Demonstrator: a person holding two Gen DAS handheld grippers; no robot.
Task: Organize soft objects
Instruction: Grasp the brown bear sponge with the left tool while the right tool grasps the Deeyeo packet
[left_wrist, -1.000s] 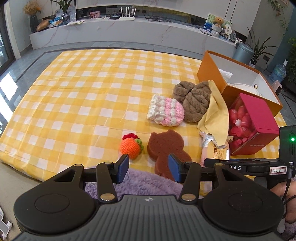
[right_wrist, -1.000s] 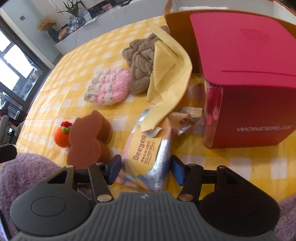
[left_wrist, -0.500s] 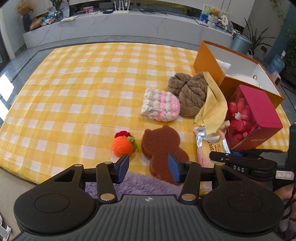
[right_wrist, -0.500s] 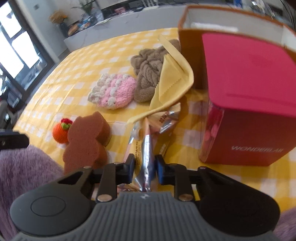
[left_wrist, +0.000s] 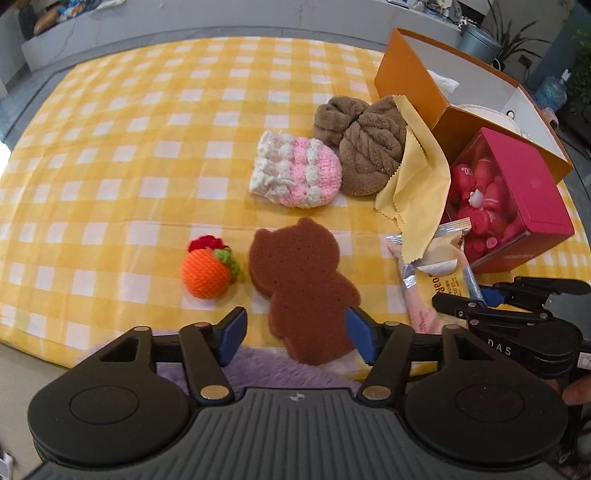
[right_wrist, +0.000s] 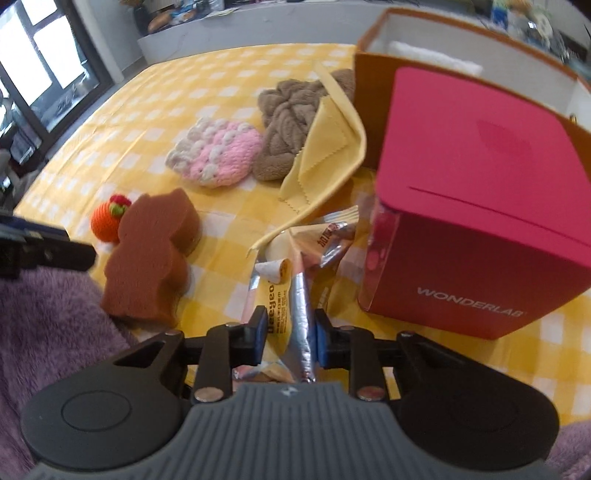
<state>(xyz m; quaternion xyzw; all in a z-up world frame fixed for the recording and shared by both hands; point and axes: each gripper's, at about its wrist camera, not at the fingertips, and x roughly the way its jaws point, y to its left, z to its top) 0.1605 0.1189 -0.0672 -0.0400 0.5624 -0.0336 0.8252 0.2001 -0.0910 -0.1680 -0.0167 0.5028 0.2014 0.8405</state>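
Note:
My left gripper (left_wrist: 295, 334) is open, its fingers on either side of the lower end of a brown bear-shaped sponge (left_wrist: 301, 284) without touching it. My right gripper (right_wrist: 289, 338) is shut on a silver and yellow snack packet (right_wrist: 286, 306) and holds it a little off the cloth; the gripper also shows in the left wrist view (left_wrist: 476, 299). Left of the sponge sits an orange crocheted fruit (left_wrist: 208, 271). Behind lie a pink and white crocheted piece (left_wrist: 295, 170), a brown plush towel (left_wrist: 365, 147) and a yellow cloth (left_wrist: 417, 184).
A red WONDERLAB box (right_wrist: 476, 206) stands right of the packet, with an open orange box (left_wrist: 417, 74) behind it. A second small wrapper (right_wrist: 332, 236) lies by the red box. A purple fluffy fabric (right_wrist: 48, 332) lies at the near edge of the yellow checked tablecloth (left_wrist: 129, 147).
My right gripper shut on the snack packet and has lifted it slightly. My left gripper moved forward and right, so the bear sponge's lower end now lies between its open fingers.

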